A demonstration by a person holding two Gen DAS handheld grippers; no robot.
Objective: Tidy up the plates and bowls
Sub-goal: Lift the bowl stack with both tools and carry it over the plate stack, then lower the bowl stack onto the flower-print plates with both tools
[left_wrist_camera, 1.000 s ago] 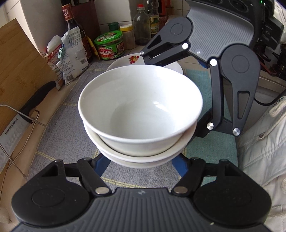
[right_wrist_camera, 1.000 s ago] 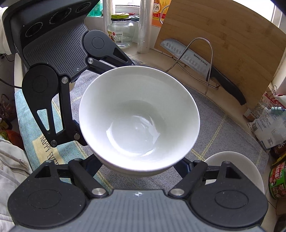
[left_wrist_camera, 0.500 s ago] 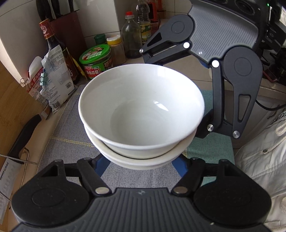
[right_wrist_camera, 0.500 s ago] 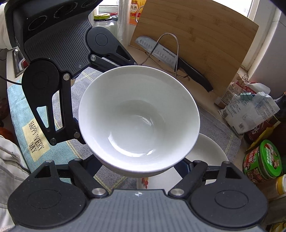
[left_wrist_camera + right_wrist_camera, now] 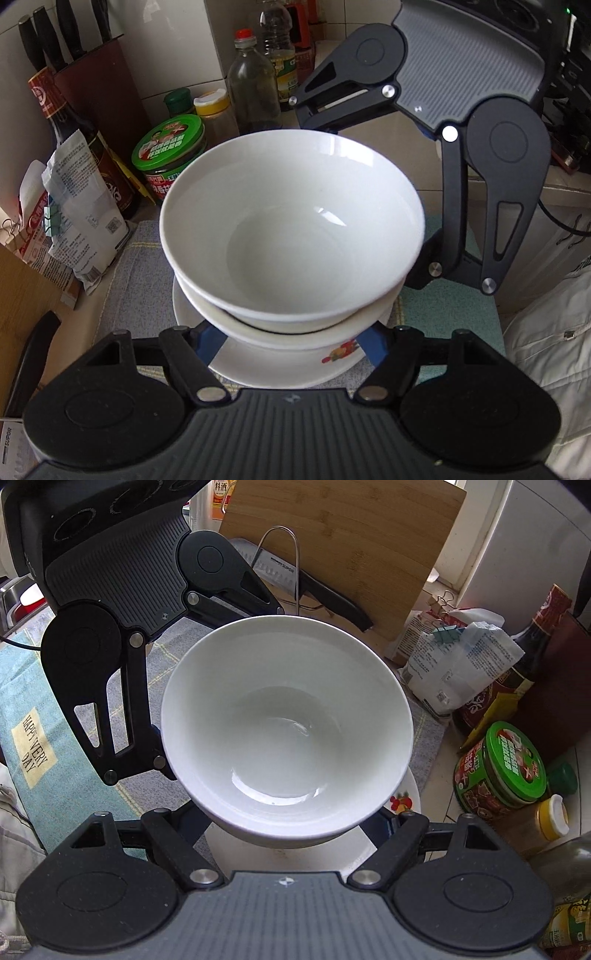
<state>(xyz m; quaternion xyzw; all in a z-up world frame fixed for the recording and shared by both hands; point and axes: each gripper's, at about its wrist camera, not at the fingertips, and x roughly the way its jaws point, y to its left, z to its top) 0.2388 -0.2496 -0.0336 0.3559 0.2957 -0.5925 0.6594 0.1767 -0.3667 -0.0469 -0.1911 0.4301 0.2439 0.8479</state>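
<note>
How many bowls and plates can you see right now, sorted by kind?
Bowls: 2, a top bowl nested in a lower bowl.
Plates: 1, a flowered plate beneath them.
Total: 3

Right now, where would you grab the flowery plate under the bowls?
Probably the plate's rim, from the near side in the left wrist view. It lies flat on the cloth, so only its thin edge offers a hold, and the bowls cover its middle.
</note>
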